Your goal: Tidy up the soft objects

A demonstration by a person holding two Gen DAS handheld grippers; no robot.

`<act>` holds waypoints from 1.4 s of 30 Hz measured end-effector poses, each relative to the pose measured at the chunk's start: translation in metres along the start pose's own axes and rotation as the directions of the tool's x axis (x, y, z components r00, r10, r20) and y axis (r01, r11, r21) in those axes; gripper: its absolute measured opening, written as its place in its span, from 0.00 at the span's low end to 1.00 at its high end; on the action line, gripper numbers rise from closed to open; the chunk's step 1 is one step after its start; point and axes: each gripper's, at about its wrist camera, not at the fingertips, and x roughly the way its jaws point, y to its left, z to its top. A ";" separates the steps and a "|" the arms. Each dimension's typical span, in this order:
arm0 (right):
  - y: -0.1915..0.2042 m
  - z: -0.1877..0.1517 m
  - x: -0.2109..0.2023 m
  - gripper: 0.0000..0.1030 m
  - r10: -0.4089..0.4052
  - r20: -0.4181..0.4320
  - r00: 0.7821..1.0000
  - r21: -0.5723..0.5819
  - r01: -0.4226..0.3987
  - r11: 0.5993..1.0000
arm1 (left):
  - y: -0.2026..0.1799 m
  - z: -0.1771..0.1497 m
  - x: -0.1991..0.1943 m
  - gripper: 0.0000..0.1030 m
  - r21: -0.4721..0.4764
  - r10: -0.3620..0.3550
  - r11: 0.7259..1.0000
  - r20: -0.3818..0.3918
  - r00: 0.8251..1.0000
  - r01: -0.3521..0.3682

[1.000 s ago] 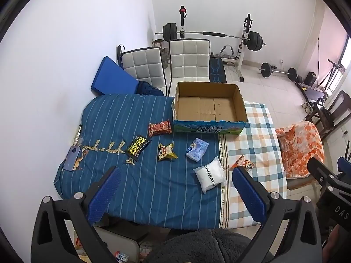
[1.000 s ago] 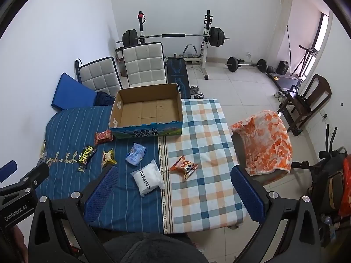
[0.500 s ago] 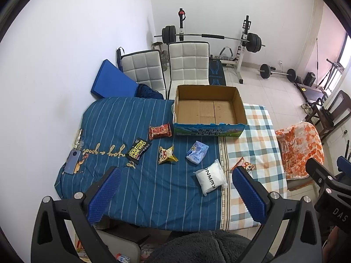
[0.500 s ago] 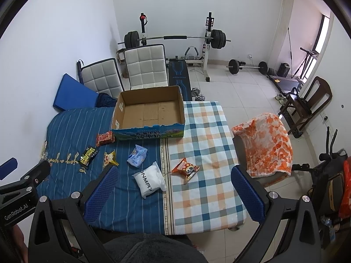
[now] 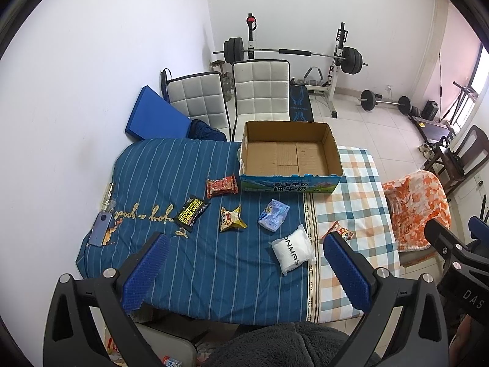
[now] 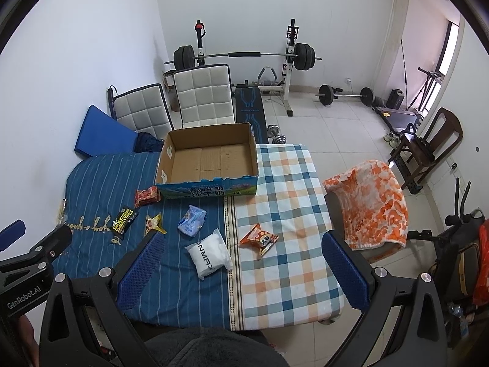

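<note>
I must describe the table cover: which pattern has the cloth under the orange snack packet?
A check of blue, orange and white, clearest in the right wrist view.

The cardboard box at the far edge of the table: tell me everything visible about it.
The cardboard box is a shallow, open-topped tray of brown corrugated card, empty inside, with bare floor panels showing. Its front wall is printed blue-green with Chinese lettering. It sits upright at the table's far edge, straddling the blue striped cloth and the checked cloth. Nothing visibly touches it.

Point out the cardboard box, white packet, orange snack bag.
cardboard box (image 6: 214,186), right wrist view, printed front wall.
white packet (image 6: 209,255), right wrist view, middle of its face.
orange snack bag (image 6: 259,238), right wrist view, printed front.
</note>
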 end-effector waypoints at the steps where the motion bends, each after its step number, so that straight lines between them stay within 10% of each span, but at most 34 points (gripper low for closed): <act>1: 0.000 0.001 0.000 1.00 0.000 0.000 1.000 0.000 0.000 1.000 | 0.000 -0.002 0.000 1.00 -0.001 -0.001 1.000 0.000 1.000 0.001; 42: -0.001 0.003 0.001 1.00 0.001 0.006 1.000 0.005 -0.001 1.000 | -0.002 0.003 -0.001 1.00 0.002 -0.001 1.000 -0.003 1.000 0.001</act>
